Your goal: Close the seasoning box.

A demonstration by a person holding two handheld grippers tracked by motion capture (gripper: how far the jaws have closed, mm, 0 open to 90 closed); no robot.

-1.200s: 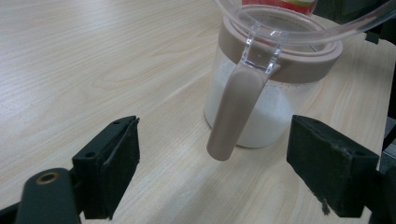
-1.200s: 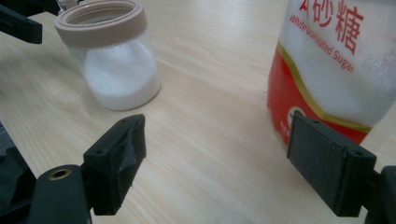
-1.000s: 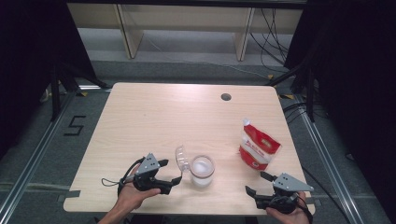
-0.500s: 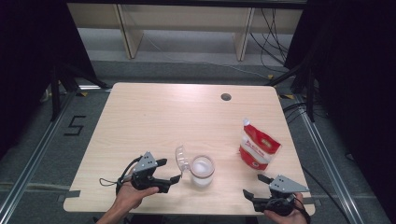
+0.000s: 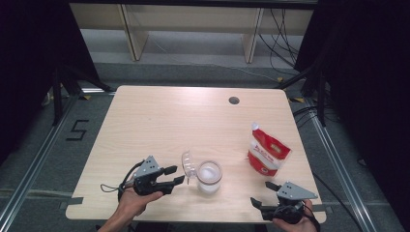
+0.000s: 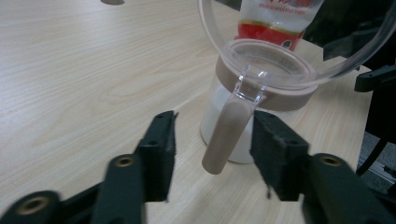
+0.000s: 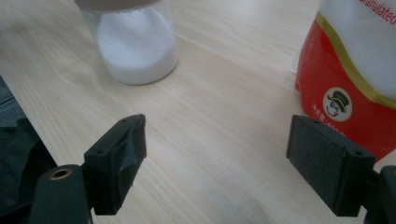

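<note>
The table carries 2 containers. Ahead and to the right of the right gripper stands a red-and-white pouch, its contents unseen; "granulated" is legible, with a top-hatted mascot. That gripper's jaws are spread wide and empty. Just ahead of the left gripper stands a clear jar, part-filled with white granules, its clear lid hinged upright. The left jaws have just been closing around the tan latch tab, the right jaw touching it and the left not yet.
</note>
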